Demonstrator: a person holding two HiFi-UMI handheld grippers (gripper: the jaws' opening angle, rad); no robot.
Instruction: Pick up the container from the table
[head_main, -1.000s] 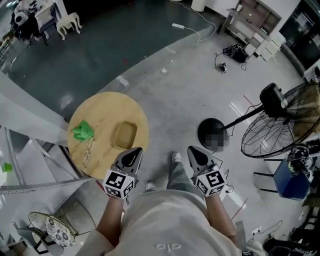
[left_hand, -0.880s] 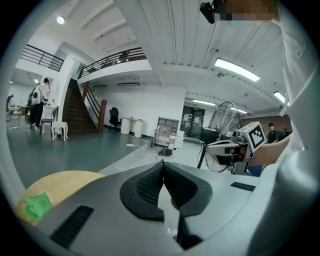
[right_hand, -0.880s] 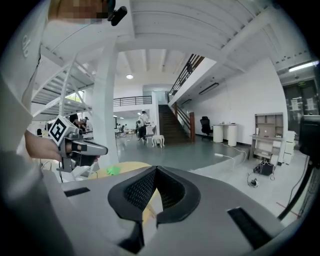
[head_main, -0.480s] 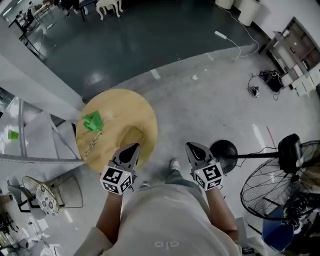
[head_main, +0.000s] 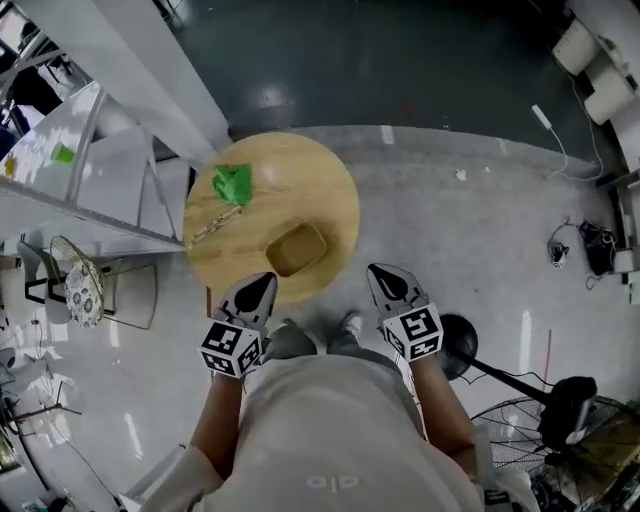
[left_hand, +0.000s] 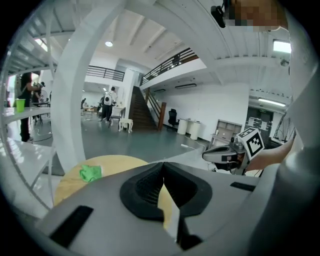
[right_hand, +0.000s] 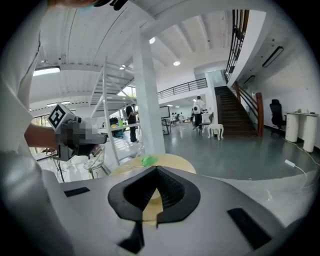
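Note:
A tan rectangular container (head_main: 297, 250) sits near the front edge of a round wooden table (head_main: 320, 190). Farther back on the table lie a green cloth (head_main: 233, 184) and a thin metal piece (head_main: 214, 226). My left gripper (head_main: 254, 291) is shut and empty, with its tip at the table's near edge, just short of the container. My right gripper (head_main: 384, 282) is shut and empty, off the table's right side. From the left gripper (left_hand: 163, 167) I see the table (left_hand: 107, 162) and cloth (left_hand: 90, 173). From the right gripper (right_hand: 157, 172) the cloth (right_hand: 148, 160) shows; the container is hidden by the jaws.
A white metal staircase frame (head_main: 100, 150) stands close to the table's left. A standing fan's round base (head_main: 458, 332) and its cage (head_main: 590, 455) are on the floor at the right. A wire guard (head_main: 78, 280) leans at the left. Cables (head_main: 590, 245) lie far right.
The person has turned toward the table, which now lies straight ahead of both grippers instead of off to the left. Both grippers swung along and stayed shut.

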